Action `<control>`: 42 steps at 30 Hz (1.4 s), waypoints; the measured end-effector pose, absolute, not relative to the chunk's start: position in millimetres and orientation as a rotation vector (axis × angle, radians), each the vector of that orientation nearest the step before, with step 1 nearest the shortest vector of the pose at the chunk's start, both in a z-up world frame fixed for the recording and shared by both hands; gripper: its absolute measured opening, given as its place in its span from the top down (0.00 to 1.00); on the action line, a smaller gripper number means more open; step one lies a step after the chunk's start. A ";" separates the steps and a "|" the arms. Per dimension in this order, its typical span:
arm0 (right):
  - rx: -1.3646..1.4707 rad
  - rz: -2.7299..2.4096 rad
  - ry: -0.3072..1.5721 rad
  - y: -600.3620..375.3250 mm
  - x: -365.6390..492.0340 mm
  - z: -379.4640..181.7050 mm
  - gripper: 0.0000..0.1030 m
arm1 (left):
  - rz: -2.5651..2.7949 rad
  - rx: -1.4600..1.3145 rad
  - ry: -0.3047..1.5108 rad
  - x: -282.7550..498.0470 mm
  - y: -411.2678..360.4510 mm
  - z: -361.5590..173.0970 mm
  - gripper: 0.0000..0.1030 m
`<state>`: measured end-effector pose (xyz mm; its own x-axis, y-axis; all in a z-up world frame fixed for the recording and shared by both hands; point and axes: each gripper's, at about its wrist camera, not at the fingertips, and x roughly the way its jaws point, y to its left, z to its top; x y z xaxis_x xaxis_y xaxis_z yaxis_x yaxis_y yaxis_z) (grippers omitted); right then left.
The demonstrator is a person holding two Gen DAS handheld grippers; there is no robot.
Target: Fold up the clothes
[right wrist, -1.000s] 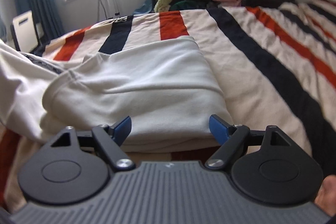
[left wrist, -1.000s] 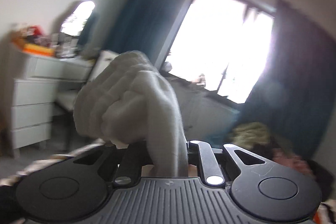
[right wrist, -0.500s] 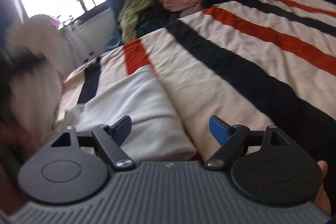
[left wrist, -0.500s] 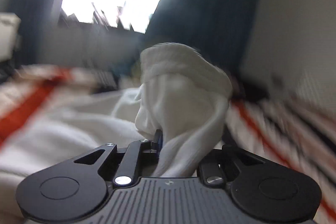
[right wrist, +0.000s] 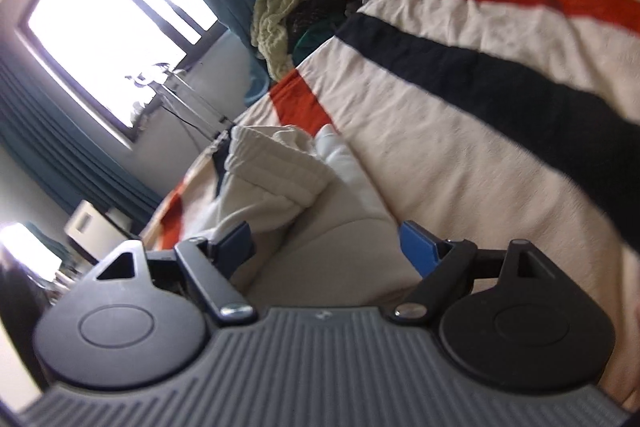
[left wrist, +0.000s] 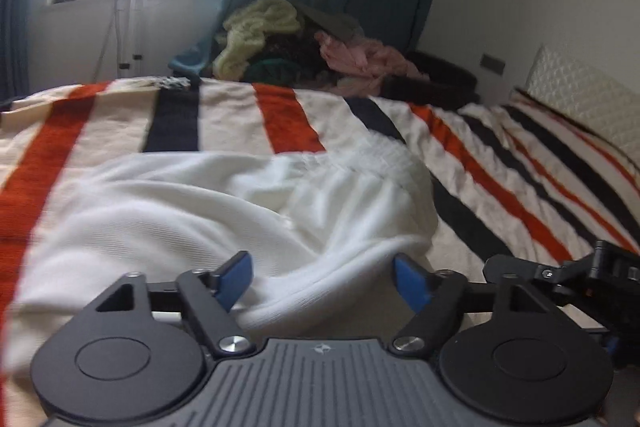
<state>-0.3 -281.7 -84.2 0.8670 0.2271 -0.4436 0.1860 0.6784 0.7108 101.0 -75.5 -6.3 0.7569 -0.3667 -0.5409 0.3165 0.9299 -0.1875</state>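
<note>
Left wrist view: left gripper [left wrist: 322, 277] has its blue pads spread wide, holding nothing. White garment [left wrist: 208, 211] lies rumpled on the striped blanket [left wrist: 500, 163], filling mid-frame, w/ a rolled edge just ahead of and between the pads. Clothes pile [left wrist: 288, 43] upper center.

Right wrist view, tilted: right gripper [right wrist: 326, 245] also spread, empty. Garment [right wrist: 280, 179] sits center-left, its bunched cuff just beyond the left pad; blanket [right wrist: 500, 107] fills the right side.
</note>
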 end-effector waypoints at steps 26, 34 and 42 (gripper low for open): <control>0.798 0.093 0.545 -254.2 100.5 -107.7 0.19 | -0.079 -0.047 0.608 101.6 0.1 -24.5 0.22; 0.691 0.042 0.487 -251.2 84.0 -92.8 0.57 | -0.080 -0.059 0.604 96.6 -0.2 -23.3 0.21; 0.696 -0.009 0.304 -263.4 26.4 -60.8 0.59 | -0.158 -0.195 0.579 81.4 10.7 -15.6 0.23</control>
<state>26.4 -263.4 -60.8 0.9558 0.0930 -0.2788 0.1089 0.7691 0.6298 81.4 10.7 -15.6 0.8257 -0.2023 -0.5266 0.0928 0.9695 -0.2269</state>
